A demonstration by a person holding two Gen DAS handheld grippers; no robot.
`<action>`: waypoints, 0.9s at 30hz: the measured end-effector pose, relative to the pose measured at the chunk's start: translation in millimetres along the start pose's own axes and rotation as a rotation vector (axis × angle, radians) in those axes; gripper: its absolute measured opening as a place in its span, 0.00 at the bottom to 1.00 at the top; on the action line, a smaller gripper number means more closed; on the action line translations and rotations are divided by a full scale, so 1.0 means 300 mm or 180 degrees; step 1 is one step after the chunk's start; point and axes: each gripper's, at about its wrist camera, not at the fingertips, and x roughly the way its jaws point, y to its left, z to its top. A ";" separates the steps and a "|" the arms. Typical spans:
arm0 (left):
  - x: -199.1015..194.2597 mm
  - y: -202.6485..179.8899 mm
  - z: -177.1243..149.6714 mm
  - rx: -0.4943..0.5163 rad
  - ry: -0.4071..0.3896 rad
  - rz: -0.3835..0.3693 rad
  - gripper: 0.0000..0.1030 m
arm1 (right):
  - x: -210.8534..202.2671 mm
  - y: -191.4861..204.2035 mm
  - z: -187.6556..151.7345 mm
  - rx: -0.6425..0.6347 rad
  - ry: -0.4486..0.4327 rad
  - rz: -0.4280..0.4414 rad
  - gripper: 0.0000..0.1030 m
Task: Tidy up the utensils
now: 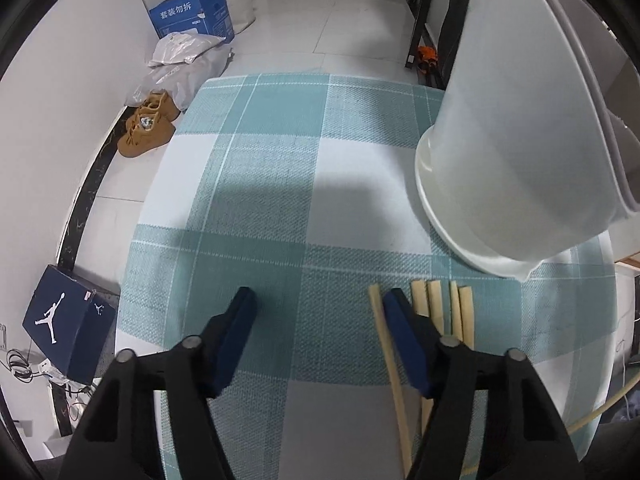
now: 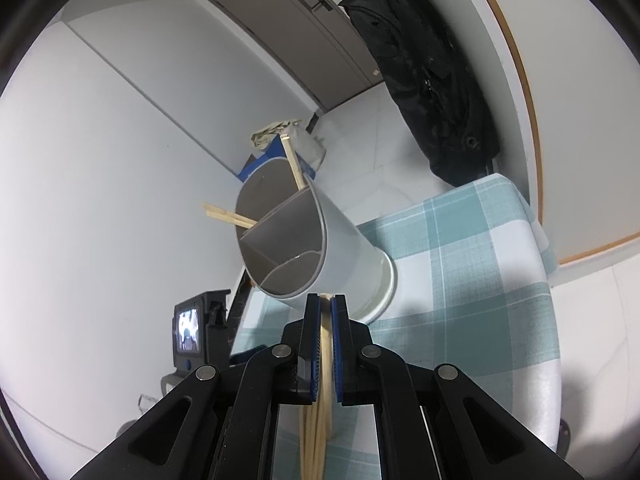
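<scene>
Pale wooden chopsticks (image 1: pixel 438 308) lay side by side on the counter (image 1: pixel 280 200), just beside the white round holder (image 2: pixel 320 240) near one edge. The holder had grey dividers inside, three sticks poking out. Left claw (image 1: pixel 320 300) was apart, nothing between. Right claw (image 2: pixel 326 308) was clamped on a chopstick bundle (image 2: pixel 322 400). Teal-and-white woven plaid cloth; tiled floor.

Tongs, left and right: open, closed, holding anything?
Left tongs: open, nothing gripped; loose chopsticks lie beside one finger.
Right tongs: closed on a bundle of chopsticks.
</scene>
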 end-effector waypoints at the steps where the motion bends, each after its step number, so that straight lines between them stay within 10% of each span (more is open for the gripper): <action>1: -0.001 -0.007 0.001 0.0036 -0.0007 -0.0009 0.48 | 0.001 -0.002 0.001 0.0004 0.0004 0.0003 0.04; 8: -0.007 -0.026 0.005 0.0156 -0.0021 -0.0110 0.05 | 0.015 -0.002 0.010 0.0005 0.0018 -0.0009 0.04; 27: -0.137 0.064 -0.010 -0.0479 -0.0382 -0.0897 0.01 | 0.046 0.002 0.002 -0.0084 0.0106 -0.0227 0.04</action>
